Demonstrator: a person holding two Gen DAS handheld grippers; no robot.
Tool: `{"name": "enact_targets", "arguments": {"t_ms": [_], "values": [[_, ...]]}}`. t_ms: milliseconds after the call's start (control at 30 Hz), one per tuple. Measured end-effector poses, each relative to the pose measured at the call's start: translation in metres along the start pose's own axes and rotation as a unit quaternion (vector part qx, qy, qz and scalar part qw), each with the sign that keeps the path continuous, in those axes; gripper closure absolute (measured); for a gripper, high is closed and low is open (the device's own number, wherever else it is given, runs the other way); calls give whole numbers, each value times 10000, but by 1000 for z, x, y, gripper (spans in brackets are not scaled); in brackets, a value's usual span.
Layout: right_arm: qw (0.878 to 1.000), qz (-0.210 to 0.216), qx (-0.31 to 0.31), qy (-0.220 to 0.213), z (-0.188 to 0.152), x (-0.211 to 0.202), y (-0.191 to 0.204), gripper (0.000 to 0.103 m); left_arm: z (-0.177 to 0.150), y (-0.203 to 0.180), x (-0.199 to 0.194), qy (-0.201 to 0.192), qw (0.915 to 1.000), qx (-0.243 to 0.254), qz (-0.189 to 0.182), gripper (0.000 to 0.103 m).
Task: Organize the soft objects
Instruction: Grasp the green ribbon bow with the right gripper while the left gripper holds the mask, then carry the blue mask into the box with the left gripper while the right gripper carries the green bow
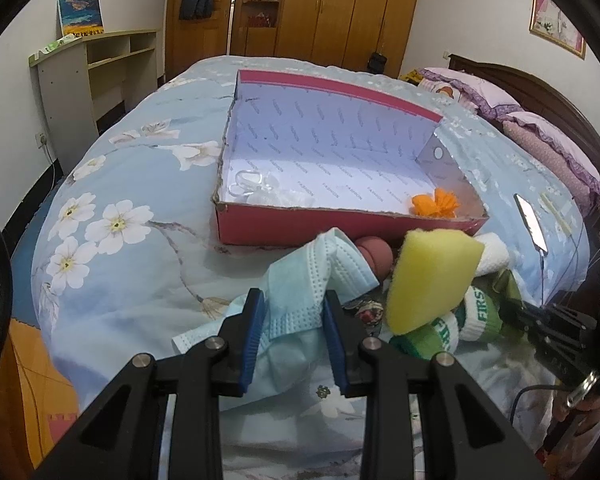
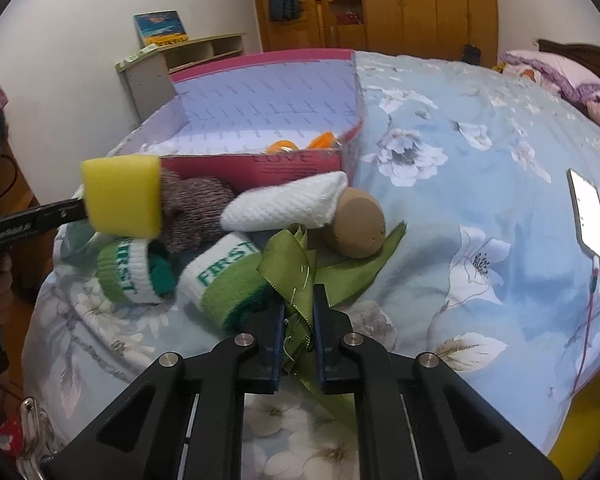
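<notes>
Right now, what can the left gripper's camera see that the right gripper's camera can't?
Only the left camera shows the blue face mask pinched in the left gripper, and clear plastic bits in the box's near corner.

Only the right camera shows the green ribbon squeezed in the right gripper, and a speckled knit piece behind the sponge.

Both show the pink box, yellow sponge, green socks, white cloth, phone and flowery bedspread.

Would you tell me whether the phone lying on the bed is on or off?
On. The phone has a brightly lit white screen as it lies on the bedspread, a cable plugged into its lower end.
</notes>
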State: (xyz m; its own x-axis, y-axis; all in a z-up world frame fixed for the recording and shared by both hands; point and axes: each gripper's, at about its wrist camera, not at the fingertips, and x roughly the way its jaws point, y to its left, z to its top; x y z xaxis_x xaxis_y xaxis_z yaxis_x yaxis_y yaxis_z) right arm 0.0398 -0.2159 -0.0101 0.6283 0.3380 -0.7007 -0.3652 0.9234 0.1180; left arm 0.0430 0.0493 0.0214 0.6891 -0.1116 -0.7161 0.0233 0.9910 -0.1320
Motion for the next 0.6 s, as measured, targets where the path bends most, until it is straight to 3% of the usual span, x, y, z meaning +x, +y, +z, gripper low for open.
{"name": "enact_targets", "arguments": {"t_ms": [600], "values": [[9977, 312, -217, -562, 17, -48, 28, 90, 9, -8, -37, -422, 9991, 15, -85, 73]]}}
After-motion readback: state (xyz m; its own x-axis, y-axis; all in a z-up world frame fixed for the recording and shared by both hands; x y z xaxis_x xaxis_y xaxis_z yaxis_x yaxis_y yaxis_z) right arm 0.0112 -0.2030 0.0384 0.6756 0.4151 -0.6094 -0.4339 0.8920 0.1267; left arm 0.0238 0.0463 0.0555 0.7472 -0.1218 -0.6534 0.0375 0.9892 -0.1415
